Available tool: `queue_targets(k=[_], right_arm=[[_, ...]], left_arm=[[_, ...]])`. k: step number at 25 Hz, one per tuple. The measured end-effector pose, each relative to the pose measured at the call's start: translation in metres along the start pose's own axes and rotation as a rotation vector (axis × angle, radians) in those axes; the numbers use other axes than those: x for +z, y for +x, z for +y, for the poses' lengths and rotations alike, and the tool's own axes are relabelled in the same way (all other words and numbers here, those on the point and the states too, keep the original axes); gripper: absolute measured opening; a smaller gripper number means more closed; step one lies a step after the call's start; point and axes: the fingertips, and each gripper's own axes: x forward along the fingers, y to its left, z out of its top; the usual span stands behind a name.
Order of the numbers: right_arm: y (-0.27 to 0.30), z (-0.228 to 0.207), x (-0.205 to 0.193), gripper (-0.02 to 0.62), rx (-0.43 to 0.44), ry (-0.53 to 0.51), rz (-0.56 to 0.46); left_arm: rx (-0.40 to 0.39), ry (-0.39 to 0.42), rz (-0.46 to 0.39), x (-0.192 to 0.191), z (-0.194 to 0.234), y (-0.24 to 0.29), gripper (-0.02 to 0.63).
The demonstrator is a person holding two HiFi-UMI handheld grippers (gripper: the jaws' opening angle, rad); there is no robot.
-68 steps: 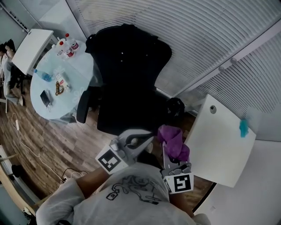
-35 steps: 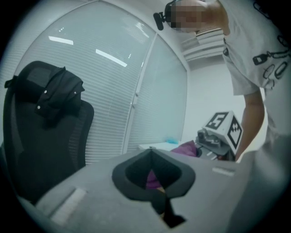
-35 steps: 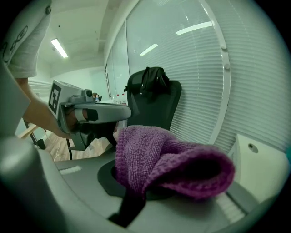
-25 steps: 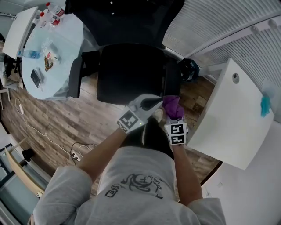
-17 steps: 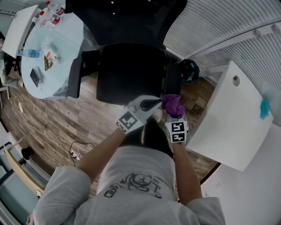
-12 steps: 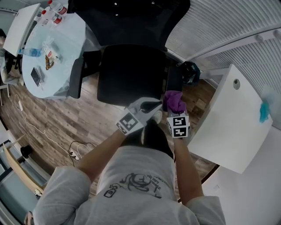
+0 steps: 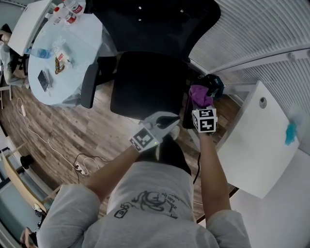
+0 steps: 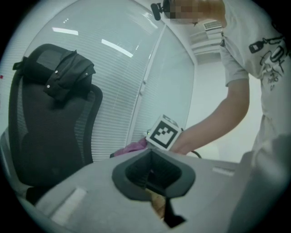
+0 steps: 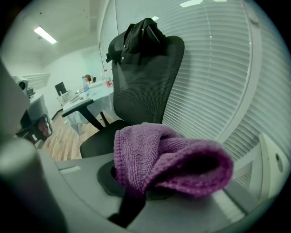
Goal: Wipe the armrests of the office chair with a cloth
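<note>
Right gripper (image 7: pixel 202 104) moved cloth (image 7: pixel 199 94) forward over armrest (image 7: pixel 187 116).

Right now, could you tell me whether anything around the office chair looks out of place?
Only one thing: a black garment is slung in a bunch over the top of the office chair. Nothing looks spilled or damaged.

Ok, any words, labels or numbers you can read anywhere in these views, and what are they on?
None can be read.
Shirt print: a drawing with small lettering, too blurred to read.
Bottles and packet on the round table: labels too small to read.
Left marker cube and right marker cube: black-and-white square patterns only, no words.
</note>
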Motion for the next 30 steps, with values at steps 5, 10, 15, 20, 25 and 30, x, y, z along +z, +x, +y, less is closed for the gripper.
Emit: queue_targets(k=[5,10,15,20,25,30], right_arm=[[0.022,-0.021,0.024,0.029,0.003,-0.018,0.018],[0.034,-0.032,0.037,0.029,0.014,-0.002,0.04],[0.028,-0.027,0.034,0.029,0.005,-0.003,0.027],[0.019,-0.018,0.023,0.029,-0.007,-0.011,0.028],[-0.003,-0.001,-0.001,0.029,-0.009,-0.021,0.028],[-0.03,0.025,-0.03,0.029,-0.017,-0.045,0.018]], left_arm=[[0.017,-0.002,-0.002,0.0,0.004,-0.008,0.002],[0.029,-0.003,0.0,0.0,0.006,-0.014,0.002],[0.029,-0.004,0.0,-0.001,0.003,-0.018,0.002],[0.024,-0.003,-0.002,-0.001,-0.001,-0.018,0.002],[0.017,0.002,-0.006,0.001,-0.006,-0.015,0.002],[0.009,0.002,-0.008,0.002,-0.008,-0.013,0.002]])
